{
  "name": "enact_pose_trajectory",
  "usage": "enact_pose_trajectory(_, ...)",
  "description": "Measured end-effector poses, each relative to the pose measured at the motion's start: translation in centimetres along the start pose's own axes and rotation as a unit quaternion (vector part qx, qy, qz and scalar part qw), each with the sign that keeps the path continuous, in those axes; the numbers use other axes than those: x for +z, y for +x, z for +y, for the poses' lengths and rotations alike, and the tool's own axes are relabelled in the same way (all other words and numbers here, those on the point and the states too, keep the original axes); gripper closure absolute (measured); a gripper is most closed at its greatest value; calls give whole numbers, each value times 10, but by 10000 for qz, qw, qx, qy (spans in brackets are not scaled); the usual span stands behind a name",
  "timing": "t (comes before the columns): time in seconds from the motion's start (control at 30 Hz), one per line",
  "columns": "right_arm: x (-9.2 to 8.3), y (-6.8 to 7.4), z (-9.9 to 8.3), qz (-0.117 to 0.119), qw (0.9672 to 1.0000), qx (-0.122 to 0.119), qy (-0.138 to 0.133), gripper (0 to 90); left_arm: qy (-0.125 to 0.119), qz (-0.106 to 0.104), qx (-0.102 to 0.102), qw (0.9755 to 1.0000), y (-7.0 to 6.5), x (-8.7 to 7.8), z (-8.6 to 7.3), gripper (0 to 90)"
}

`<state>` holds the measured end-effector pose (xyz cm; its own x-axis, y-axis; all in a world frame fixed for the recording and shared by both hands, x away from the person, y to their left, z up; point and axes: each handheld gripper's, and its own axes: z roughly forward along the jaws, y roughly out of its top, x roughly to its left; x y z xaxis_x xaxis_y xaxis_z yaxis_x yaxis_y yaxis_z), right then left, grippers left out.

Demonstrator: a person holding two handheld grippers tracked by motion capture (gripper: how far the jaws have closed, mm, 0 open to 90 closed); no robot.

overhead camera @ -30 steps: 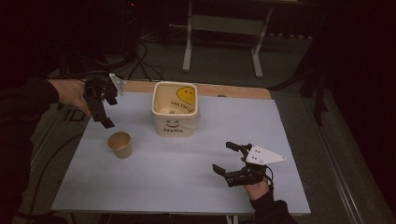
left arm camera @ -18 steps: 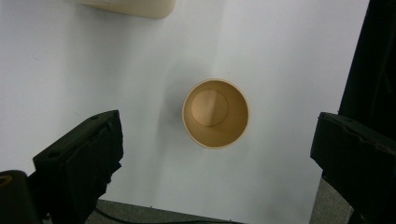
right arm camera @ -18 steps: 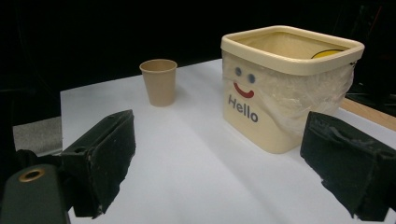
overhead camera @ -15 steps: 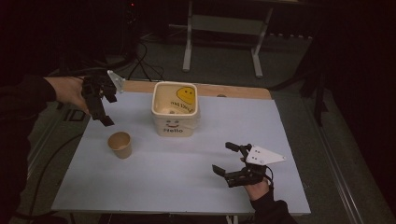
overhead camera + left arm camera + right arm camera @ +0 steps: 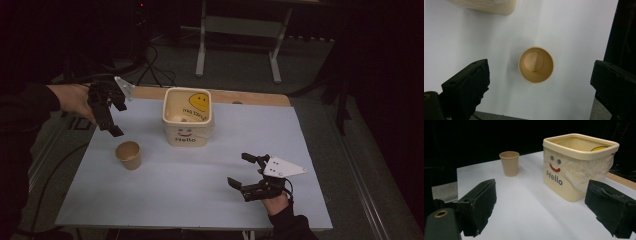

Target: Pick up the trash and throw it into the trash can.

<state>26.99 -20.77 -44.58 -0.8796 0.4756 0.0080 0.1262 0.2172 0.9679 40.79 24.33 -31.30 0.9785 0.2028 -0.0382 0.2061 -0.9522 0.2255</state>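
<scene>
Your left claw (image 5: pixel 107 112) hangs wide open and empty above the paper cup (image 5: pixel 128 155), which stands upright and empty on the worktop (image 5: pixel 200 195), near its left side and apart from the cream "Hello" tub (image 5: pixel 188 117). Expect the cup to be very light, thin-walled and easy to crush or tip. Take it across the wall just below the stiffer rolled rim, with gentle pressure. Your right claw (image 5: pixel 250 172) rests low at the near right, wide open and empty.
</scene>
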Motion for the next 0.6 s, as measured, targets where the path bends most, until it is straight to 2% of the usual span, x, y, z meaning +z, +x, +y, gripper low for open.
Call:
enact_pose_trajectory(0.2,-1,0,0,9,10000,5,0,102,-104,-51,-6,9999,-4,5,-3,32)
enact_pose_trajectory(0.4,0,0,1,40,10000,-7,7,102,-51,-121,91,9999,-8,22,-7,32)
enact_pose_trajectory(0.6,0,0,1,47,10000,1,4,102,-180,-173,89,9996,-10,35,-11,32)
